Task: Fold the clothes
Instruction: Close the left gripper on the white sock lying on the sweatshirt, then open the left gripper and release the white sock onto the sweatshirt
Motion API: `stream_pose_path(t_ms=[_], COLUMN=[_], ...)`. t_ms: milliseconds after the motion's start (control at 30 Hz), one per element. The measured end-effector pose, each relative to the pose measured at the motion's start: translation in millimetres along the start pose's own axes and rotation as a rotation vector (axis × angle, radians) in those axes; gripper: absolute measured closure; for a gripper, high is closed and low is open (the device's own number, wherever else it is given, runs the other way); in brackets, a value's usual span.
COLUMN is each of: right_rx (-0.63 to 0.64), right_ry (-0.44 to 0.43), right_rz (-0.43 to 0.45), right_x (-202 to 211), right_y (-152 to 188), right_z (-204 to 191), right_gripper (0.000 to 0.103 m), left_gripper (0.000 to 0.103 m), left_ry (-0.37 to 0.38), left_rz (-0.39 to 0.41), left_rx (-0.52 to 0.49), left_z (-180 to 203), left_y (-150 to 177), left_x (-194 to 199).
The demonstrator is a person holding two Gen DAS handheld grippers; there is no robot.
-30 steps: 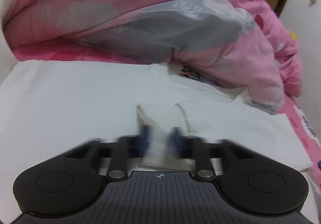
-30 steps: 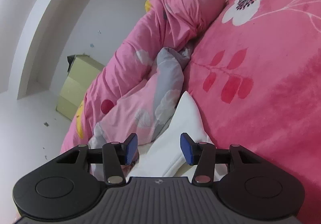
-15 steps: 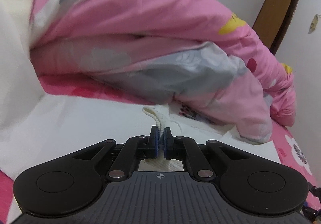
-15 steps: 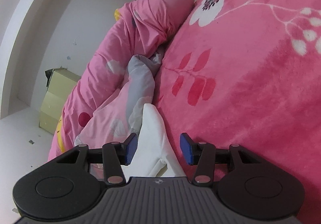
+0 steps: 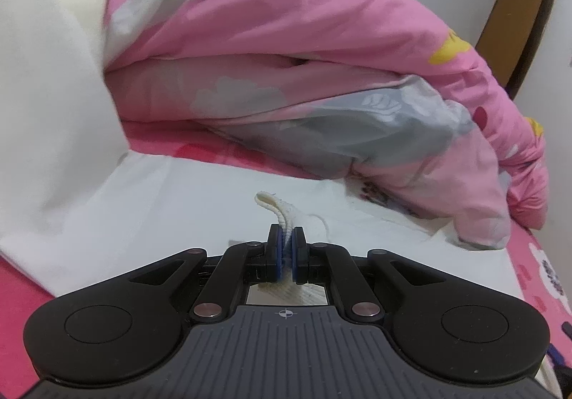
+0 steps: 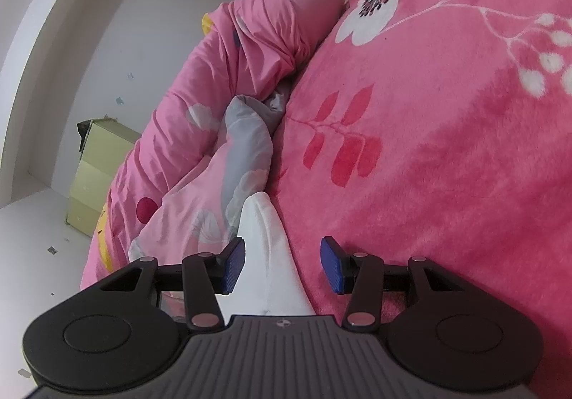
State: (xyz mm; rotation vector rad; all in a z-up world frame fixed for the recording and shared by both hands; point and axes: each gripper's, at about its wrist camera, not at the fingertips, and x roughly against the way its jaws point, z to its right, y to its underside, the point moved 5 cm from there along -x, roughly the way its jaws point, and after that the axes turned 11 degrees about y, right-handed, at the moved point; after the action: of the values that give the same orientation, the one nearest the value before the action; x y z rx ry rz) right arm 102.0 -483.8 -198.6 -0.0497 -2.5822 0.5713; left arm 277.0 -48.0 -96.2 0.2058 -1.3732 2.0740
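A white garment [image 5: 178, 198] lies spread on the bed, one part raised along the left of the left wrist view. My left gripper [image 5: 285, 256] is shut on its cream ribbed cuff [image 5: 282, 216], which sticks up between the blue pads and is lifted off the cloth below. In the right wrist view, a white fold of the garment [image 6: 264, 256] runs between the fingers of my right gripper [image 6: 282, 265]. Its blue pads [image 6: 234, 265] stand apart and do not press the cloth.
A bunched pink and grey duvet [image 5: 286, 77] fills the far side of the bed, also seen as duvet [image 6: 221, 134] in the right wrist view. A pink flowered blanket [image 6: 447, 148] covers the bed. A brown door [image 5: 514, 38] and a yellow-green cabinet [image 6: 96, 177] stand by the white walls.
My left gripper closed on the ribbed cuff and lifted it up from the bed, tilting the view upward. The right gripper stayed open and rolled a little over the white fold.
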Motion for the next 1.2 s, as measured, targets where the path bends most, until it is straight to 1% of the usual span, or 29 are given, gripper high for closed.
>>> stream_pose_path(t_ms=[233,500,667,767,833,933,967,1000,1033,1067,1100,1133,1200], right_rx=[0.019,0.024,0.025,0.025,0.026,0.029,0.03,0.03,0.031,0.032,0.034,0.043,0.063], right_ry=[0.012,0.013,0.014,0.014,0.016,0.019,0.019,0.02,0.022,0.024,0.026,0.029,0.035], right_rz=[-0.003,-0.011,-0.013,-0.015,-0.016,-0.017,-0.018,-0.017,-0.013,-0.009,-0.003,0.009,0.033], right_x=[-1,-2,-1,0,0,0,0,0,1,2,3,5,9], right_y=[0,0,1,1,1,2,2,2,2,2,2,2,2], right_z=[-1,-1,-1,-1,-1,-1,-1,-1,-1,-1,-2,-3,-7], right_gripper=[0.054,0.054,0.054,0.054,0.054,0.054,0.054,0.054,0.054,0.054,0.054,0.053,0.053], left_gripper=[0.1,0.1,0.1,0.1,0.099,0.092,0.086,0.078,0.072,0.063,0.06,0.059,0.057], left_ry=[-0.042,-0.058,-0.089,-0.096,-0.093,-0.09,-0.094,-0.101,-0.115,-0.129,-0.137,-0.129,-0.093], left_rz=[-0.04,-0.016,-0.062,-0.061,-0.076,-0.085,-0.077,-0.065,-0.04,-0.01,0.034,0.071,0.099], left_rx=[0.014,-0.023,-0.023,-0.049,-0.079,-0.114,-0.112,-0.107,-0.094,-0.081,-0.077,-0.085,-0.128], left_z=[-15,-9,-18,-17,-15,-16,-17,-19,-22,-25,-25,-22,-11], left_y=[20,25,38,40,40,40,40,39,38,36,33,31,27], left_x=[-1,13,3,3,2,6,10,14,20,27,34,40,43])
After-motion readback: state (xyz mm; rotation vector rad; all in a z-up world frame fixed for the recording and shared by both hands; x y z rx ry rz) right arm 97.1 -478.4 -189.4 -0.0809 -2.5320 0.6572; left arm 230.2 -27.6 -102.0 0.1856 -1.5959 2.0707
